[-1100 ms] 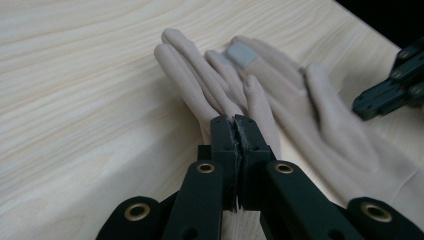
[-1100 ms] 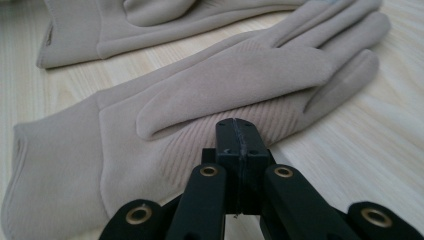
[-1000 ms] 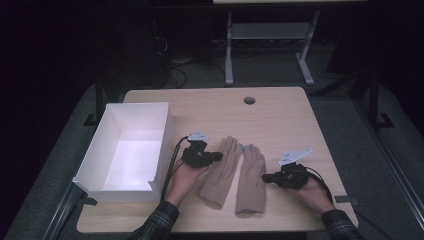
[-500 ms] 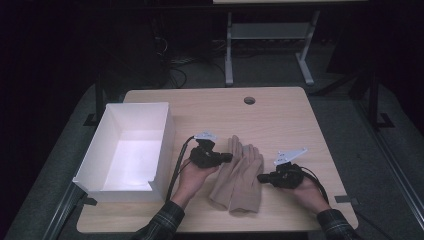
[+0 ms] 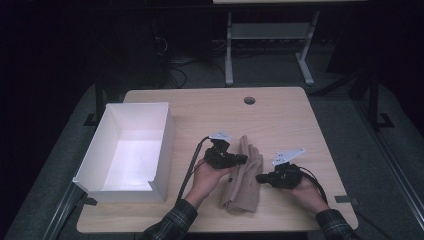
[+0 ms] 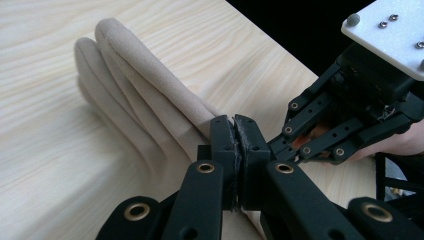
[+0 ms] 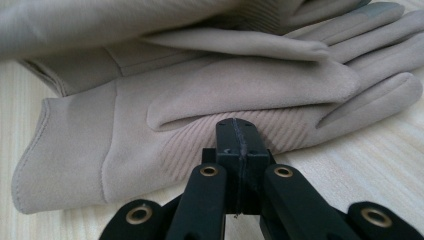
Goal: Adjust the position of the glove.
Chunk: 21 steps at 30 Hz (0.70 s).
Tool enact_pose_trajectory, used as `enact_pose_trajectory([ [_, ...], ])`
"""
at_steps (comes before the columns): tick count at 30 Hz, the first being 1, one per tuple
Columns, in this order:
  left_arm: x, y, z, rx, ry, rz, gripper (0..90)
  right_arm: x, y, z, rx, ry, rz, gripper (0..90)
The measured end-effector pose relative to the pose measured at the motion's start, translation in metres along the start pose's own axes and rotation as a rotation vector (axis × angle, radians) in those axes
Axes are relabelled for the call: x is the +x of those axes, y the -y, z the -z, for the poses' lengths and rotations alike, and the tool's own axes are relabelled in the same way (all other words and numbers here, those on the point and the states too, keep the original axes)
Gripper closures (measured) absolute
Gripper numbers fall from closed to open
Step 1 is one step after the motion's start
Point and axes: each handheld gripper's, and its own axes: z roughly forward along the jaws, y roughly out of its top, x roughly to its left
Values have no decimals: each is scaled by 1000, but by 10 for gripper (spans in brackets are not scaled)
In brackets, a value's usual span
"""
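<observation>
A light wooden table (image 5: 280,110) with a round cable hole (image 5: 249,100) stands on grey carpet (image 5: 345,105) in a dark room, lit mainly from above. Beyond it, the pale metal legs of another desk (image 5: 272,35) rise from the floor. What look like cables (image 5: 175,62) lie in the shadows behind.

White box (image 5: 131,150) walls the left; far tabletop (image 5: 280,115) seemingly open.

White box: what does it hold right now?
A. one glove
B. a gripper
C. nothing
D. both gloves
C: the high view shows the box with a bare white floor, while the gloves lie stacked on the table between the two grippers.
</observation>
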Motion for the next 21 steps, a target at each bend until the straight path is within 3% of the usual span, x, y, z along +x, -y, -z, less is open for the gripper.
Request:
enact_pose_trajectory([
  [10,-5,4,-32,58,26,-28,879,0,1,-1,-2,-4,-6,900],
  [21,-7,6,-44,74,39,-33,850,-1,2,-1,-4,-7,-14,900],
])
